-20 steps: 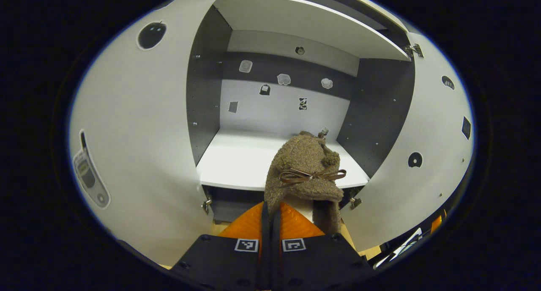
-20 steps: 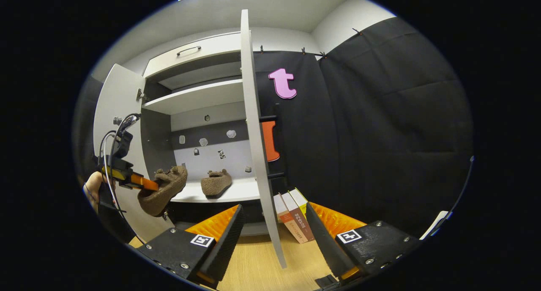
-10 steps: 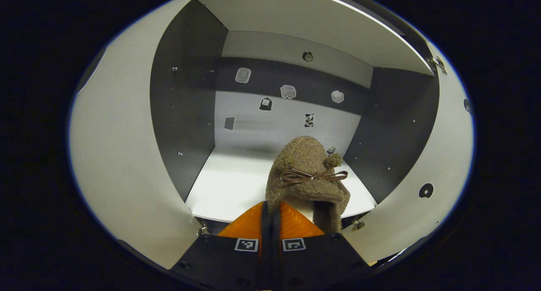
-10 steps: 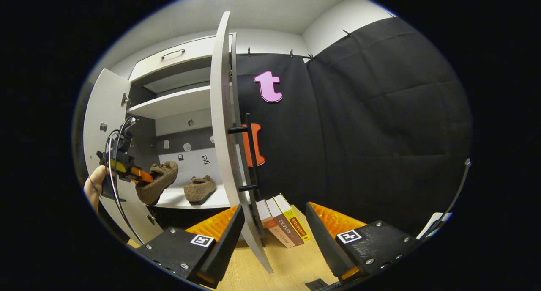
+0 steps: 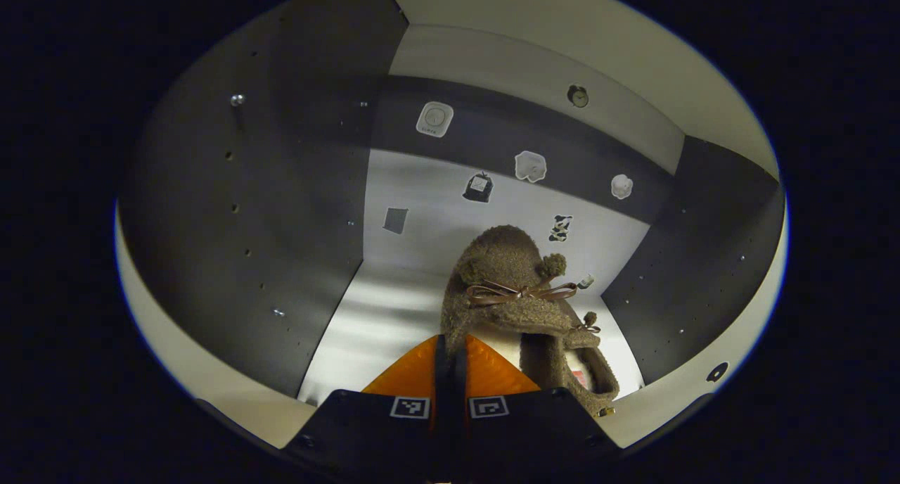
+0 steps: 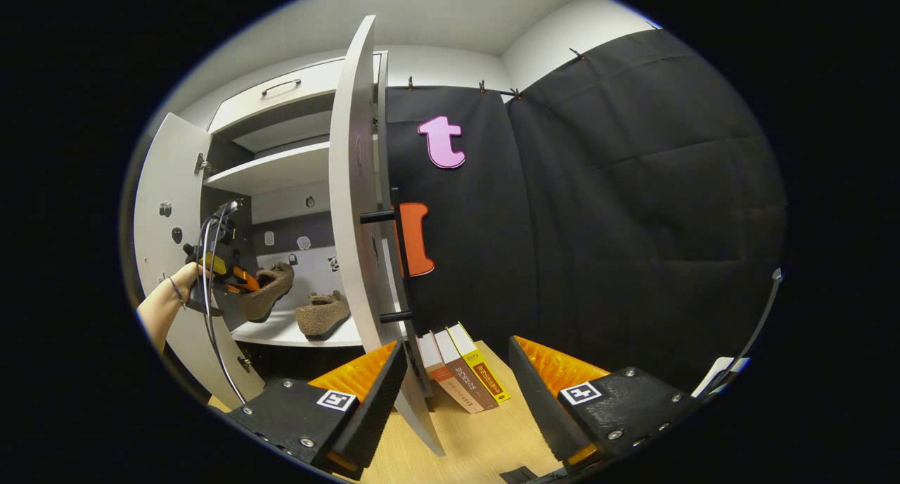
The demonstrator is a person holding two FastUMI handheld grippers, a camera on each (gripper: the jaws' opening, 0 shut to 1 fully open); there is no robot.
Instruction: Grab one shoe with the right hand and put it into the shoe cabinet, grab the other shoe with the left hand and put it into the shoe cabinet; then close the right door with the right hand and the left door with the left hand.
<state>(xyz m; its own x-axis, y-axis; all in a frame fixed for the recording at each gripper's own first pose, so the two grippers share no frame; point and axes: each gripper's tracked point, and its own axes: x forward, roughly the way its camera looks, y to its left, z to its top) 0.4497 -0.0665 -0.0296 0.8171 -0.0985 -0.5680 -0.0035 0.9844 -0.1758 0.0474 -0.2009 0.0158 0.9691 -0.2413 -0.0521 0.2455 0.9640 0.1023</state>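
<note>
My left tongs (image 5: 450, 350) are squeezed tight on the back rim of a fuzzy brown shoe (image 5: 508, 287). I am holding this shoe up inside the shoe cabinet (image 5: 281, 188), above the white shelf (image 5: 380, 315). Its toe points to the back wall. It has a thin brown bow (image 5: 517, 292) and a little pom-pom (image 5: 553, 264) on top.

Just beside it, low on the right, I see part of the other shoe (image 5: 587, 361). In the right gripper view this other shoe (image 6: 322, 314) sits flat on the shelf (image 6: 295, 333). The shoe I am holding (image 6: 267, 290) hangs a little above the shelf, to the left of it. I cannot tell if the two shoes touch.

In that same view I see my left tongs (image 6: 242, 281) far off, with a hand (image 6: 184, 276) around the handle and wires hanging down.

Small stickers (image 5: 530, 166) dot the back wall of the cabinet.

My right tongs (image 6: 453, 371) are wide apart and hold nothing. They are outside the cabinet, over a wood floor (image 6: 464, 442). The right door (image 6: 351, 209) stands open, edge toward me, right in front of them. The left door (image 6: 165, 224) is open too. Three books (image 6: 460, 368) lean near the bottom of the right door.
</note>
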